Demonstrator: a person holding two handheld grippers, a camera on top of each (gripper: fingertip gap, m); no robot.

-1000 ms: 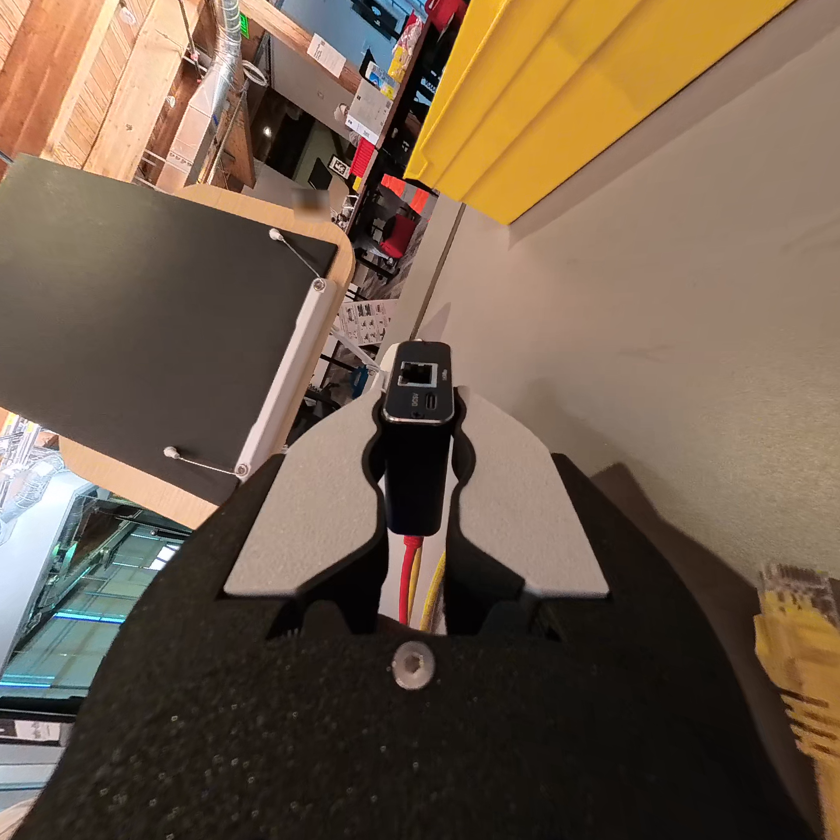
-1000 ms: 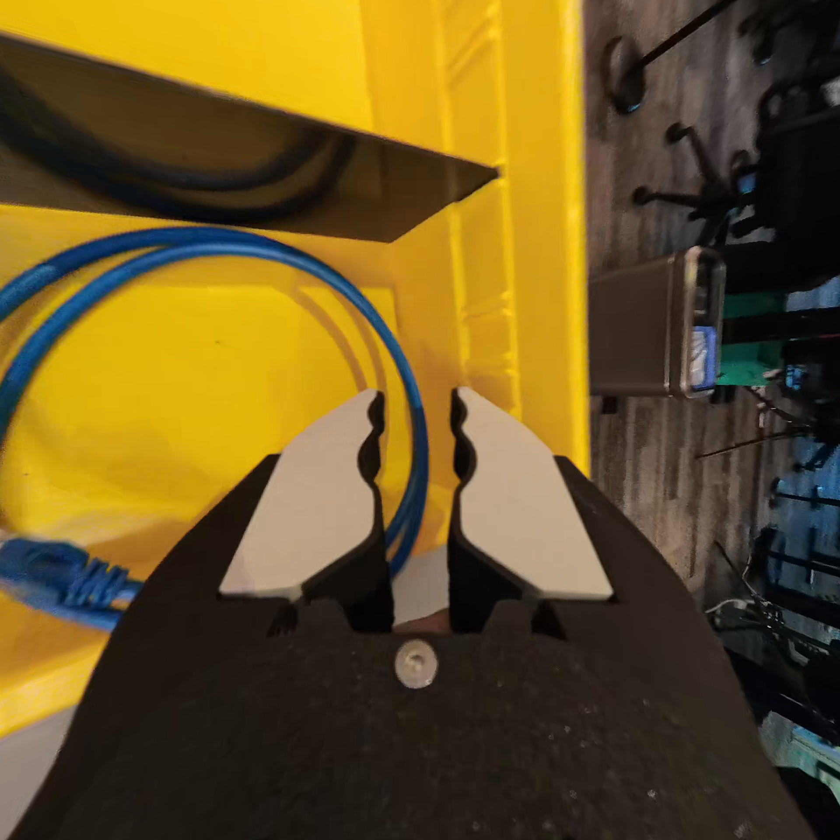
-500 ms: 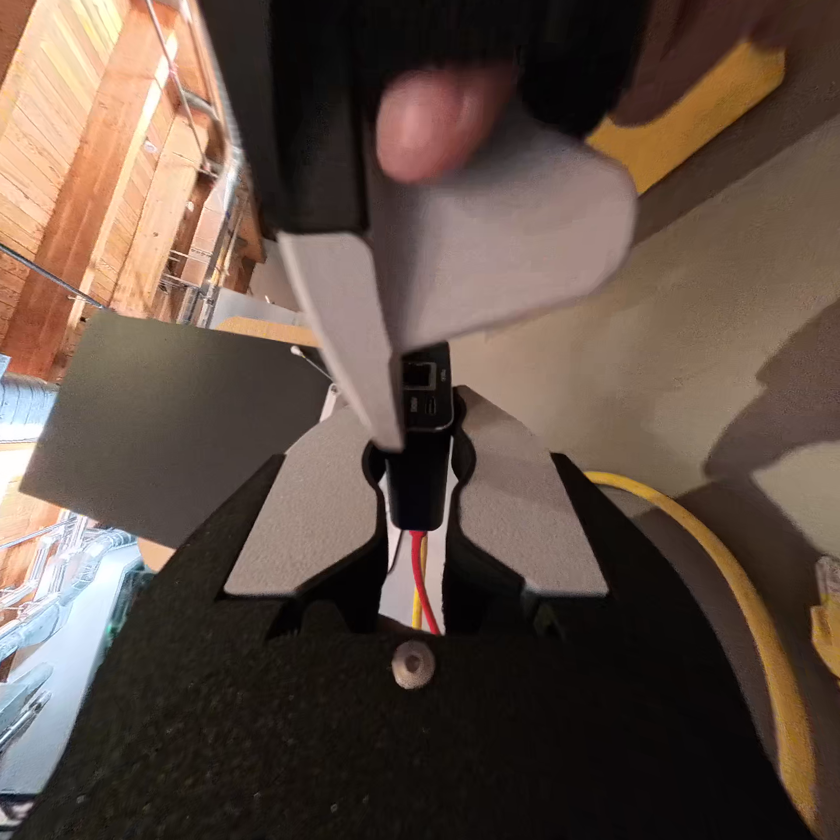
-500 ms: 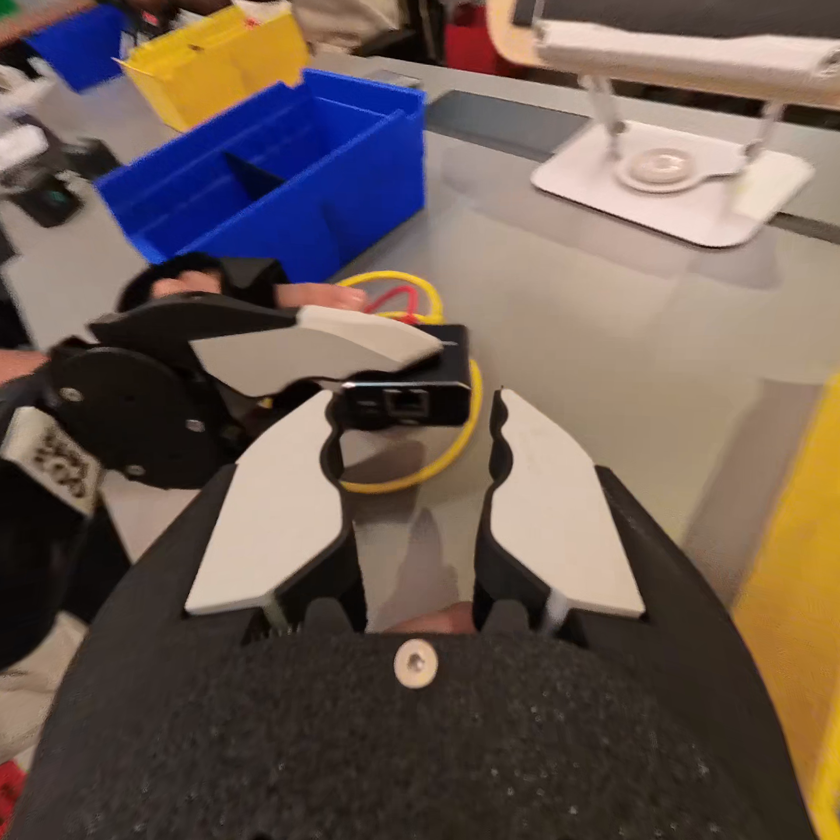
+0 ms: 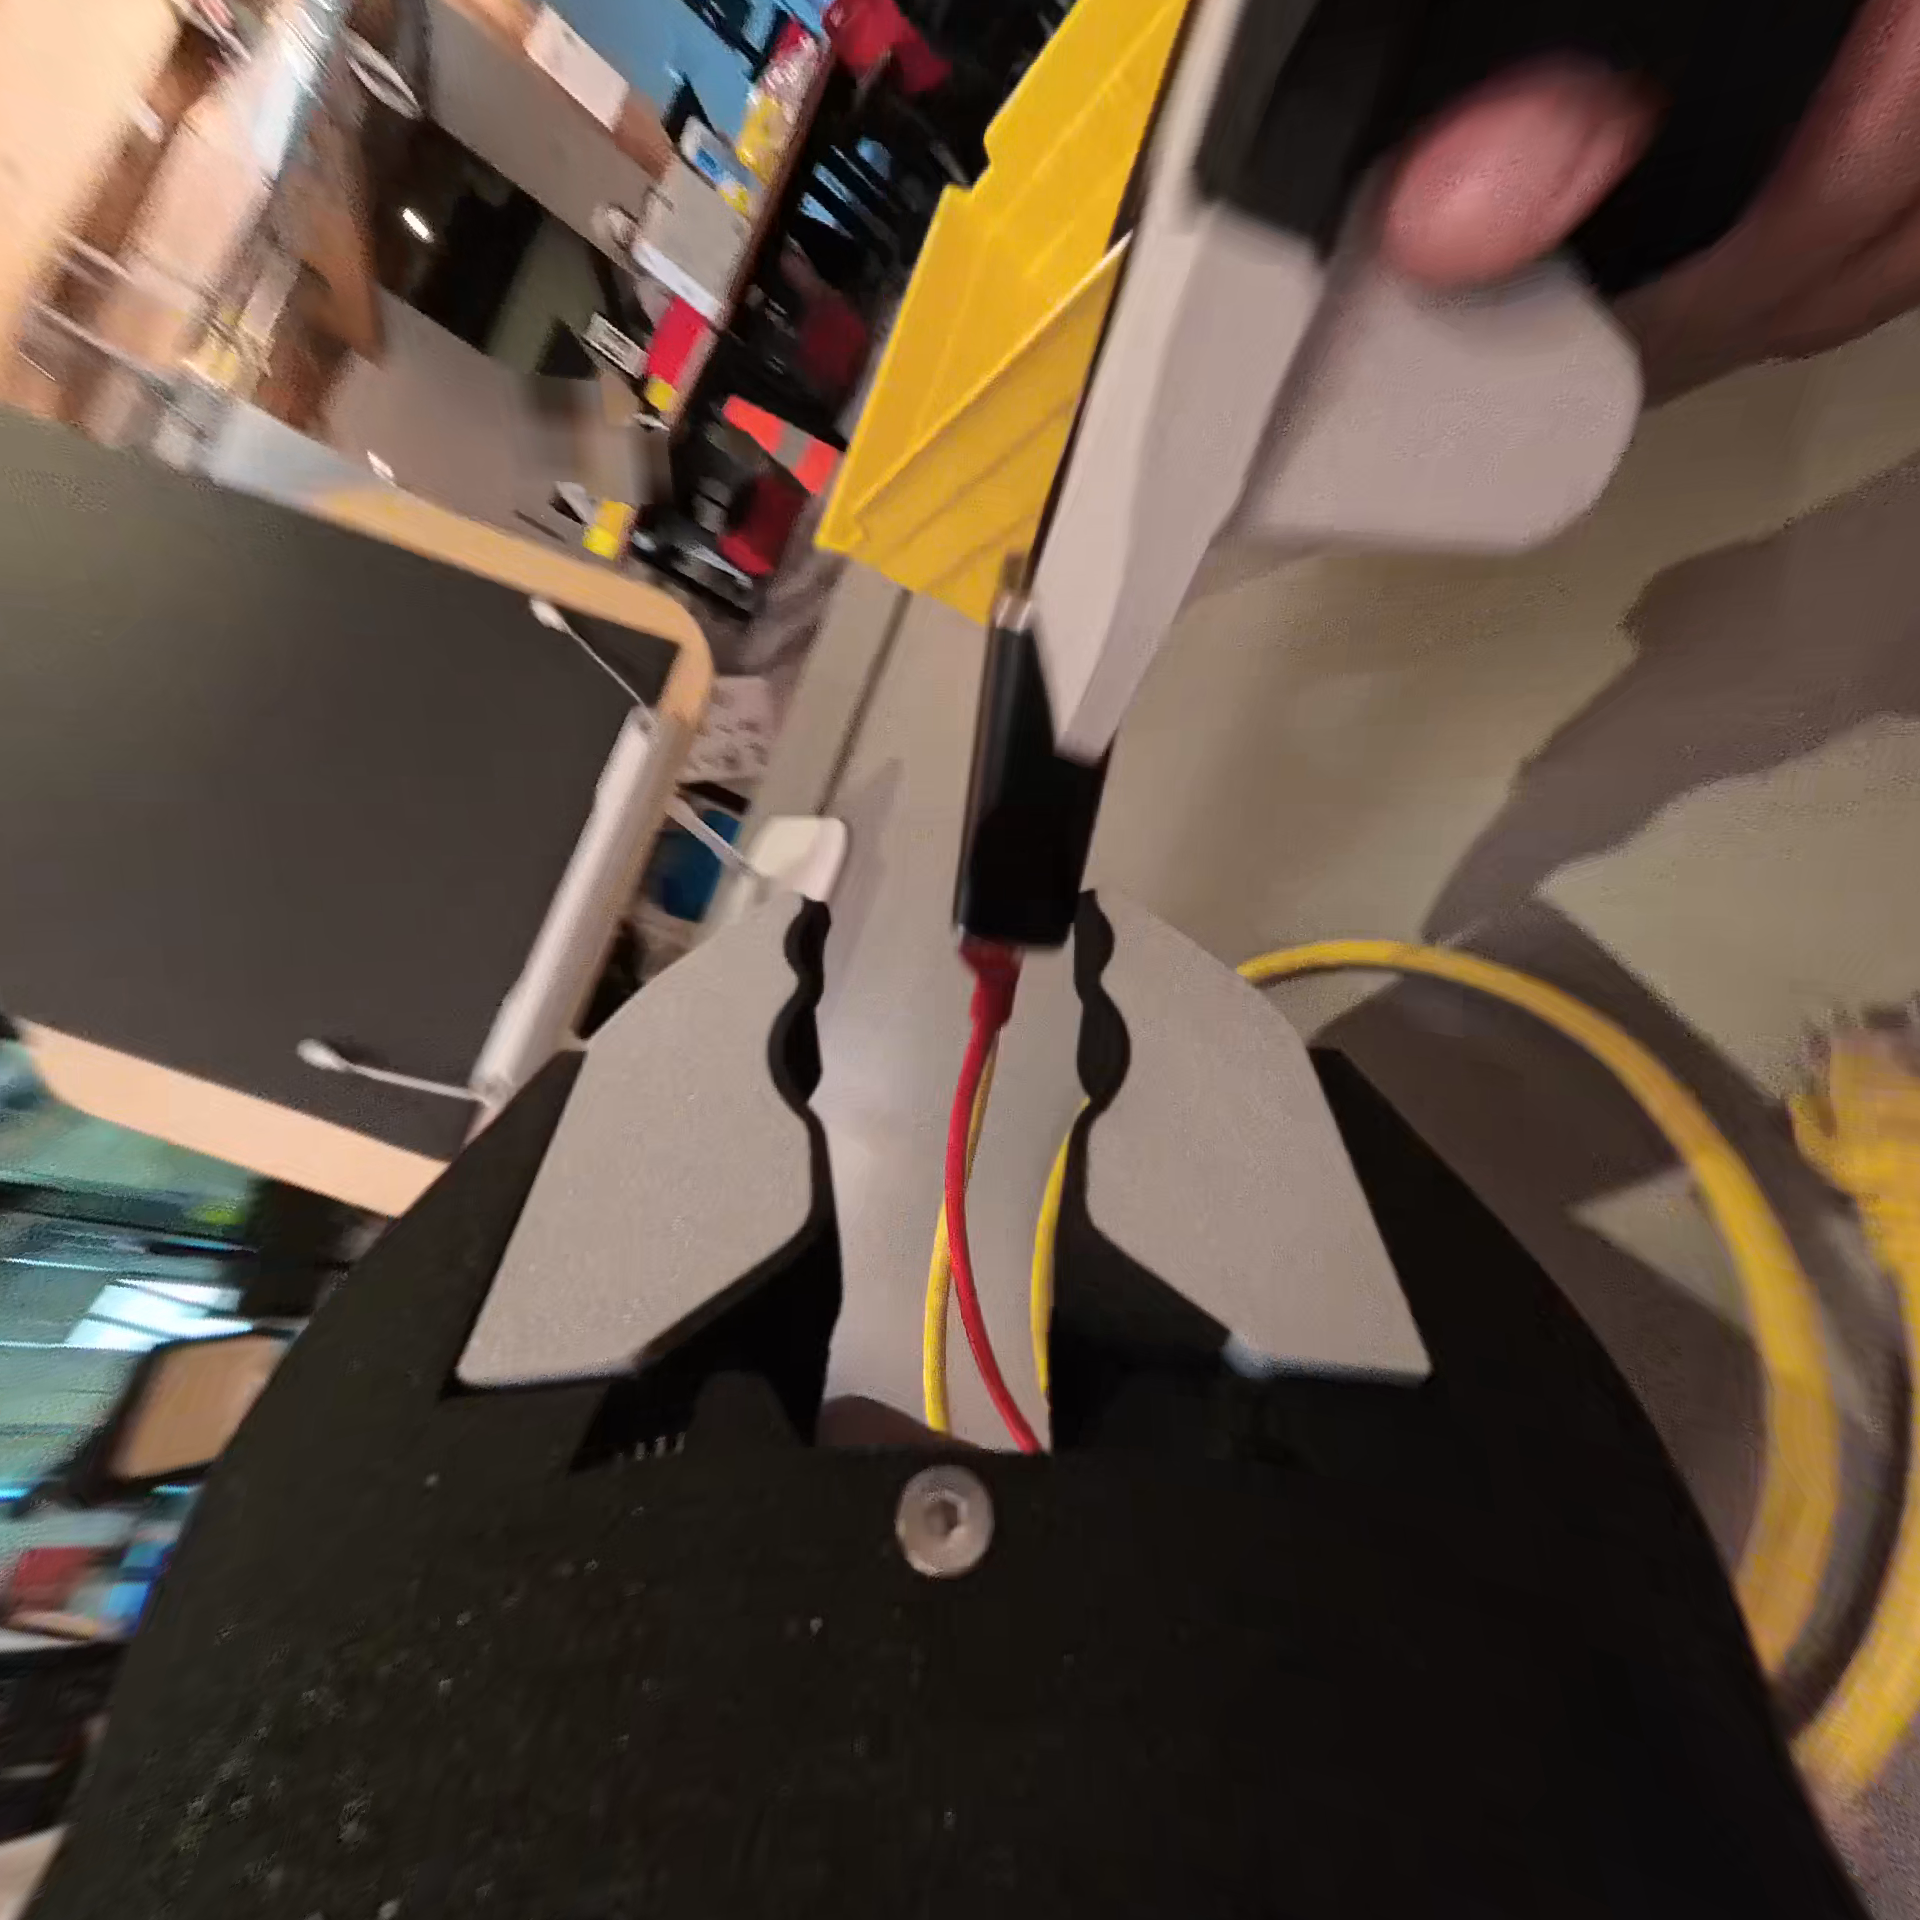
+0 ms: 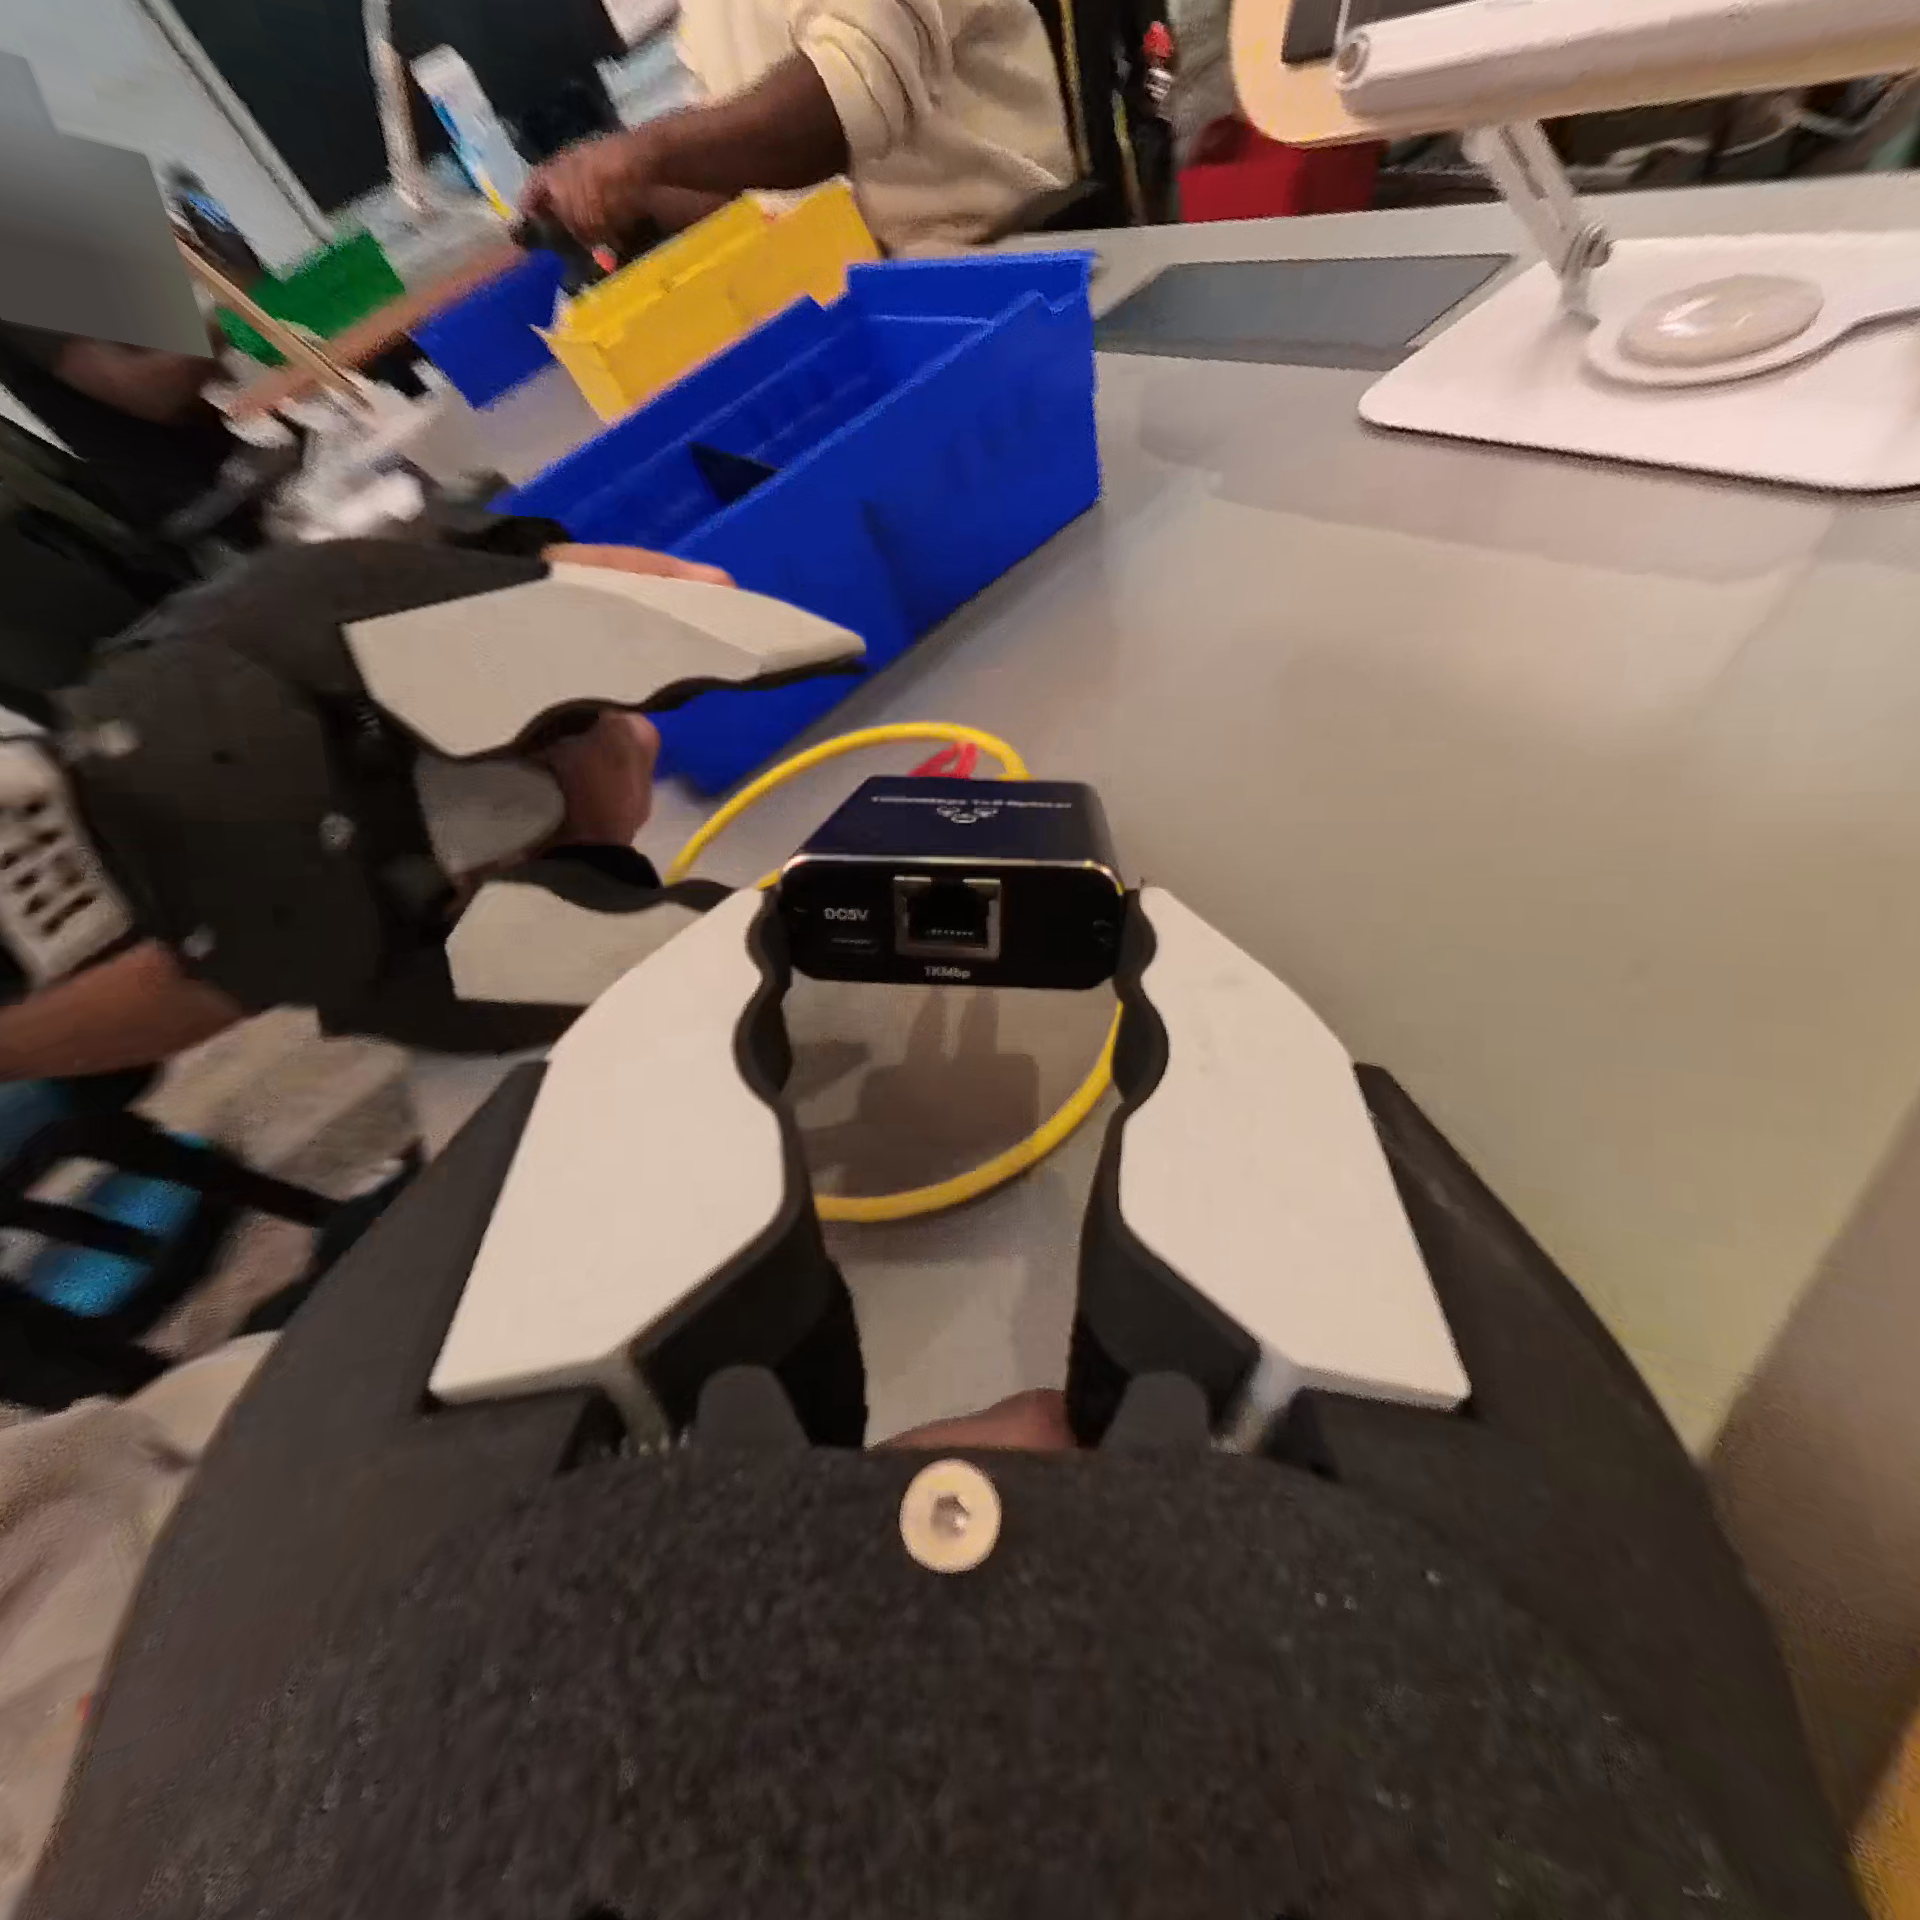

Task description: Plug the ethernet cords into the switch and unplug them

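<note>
**Switch held by the right tool, left tool spread apart**

Left wrist view: the left tool [image 5: 945,914] stands wide apart with nothing between its fingers. Just ahead of it, the black switch [image 5: 1013,821] hangs edge-on under the grey finger of the right tool [image 5: 1174,540]. A red cord [image 5: 971,1122] runs back from the switch between the left fingers, and a yellow cord [image 5: 1704,1174] loops over the grey tabletop [image 5: 1351,748].

Right wrist view: the right tool [image 6: 951,925] pinches the switch [image 6: 951,925] by its sides at the fingertips, port face toward the camera, above the tabletop [image 6: 1455,779]. The yellow cord [image 6: 987,1174] curls underneath. The left tool [image 6: 644,790] gapes at the left, apart from the switch, before a blue bin [image 6: 883,499].
</note>
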